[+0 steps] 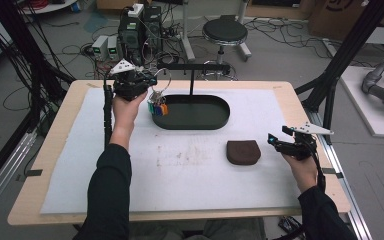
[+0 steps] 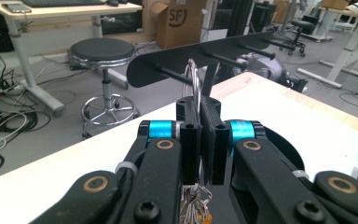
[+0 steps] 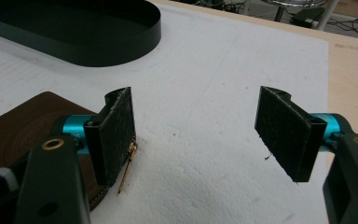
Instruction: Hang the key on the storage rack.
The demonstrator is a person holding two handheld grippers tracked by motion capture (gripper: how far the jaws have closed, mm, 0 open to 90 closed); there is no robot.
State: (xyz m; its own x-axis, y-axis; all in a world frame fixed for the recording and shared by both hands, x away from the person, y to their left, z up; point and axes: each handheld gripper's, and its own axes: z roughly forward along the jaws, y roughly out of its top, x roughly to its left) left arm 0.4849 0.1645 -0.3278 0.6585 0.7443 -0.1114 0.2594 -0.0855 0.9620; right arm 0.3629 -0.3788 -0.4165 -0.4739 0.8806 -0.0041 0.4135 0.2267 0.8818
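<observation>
High view: wooden table (image 1: 55,150) with a white mat (image 1: 180,165); on the mat a black oval tray (image 1: 200,122) with a peg rack (image 1: 192,66) standing over its far rim, and a brown pouch (image 1: 243,152) near the tray's right front. Grey floor behind the tray, with cables, a round stool (image 1: 225,32) and electronics boxes. Left gripper (image 1: 152,92) is raised over the tray's left end, forearm reaching up from the near edge, jaws clamped on a key ring (image 1: 160,82); keys with coloured tags (image 1: 158,108) hang under it, just above the tray's left rim. Left gripper view: ring (image 2: 193,81) stands upright between the pressed pads, close before the rack's pegs (image 2: 177,74). Right gripper (image 1: 280,141) sits low, right of the pouch, well off the tray. Right gripper view: jaws wide apart, nothing between, pouch (image 3: 23,126) beside the left jaw.
</observation>
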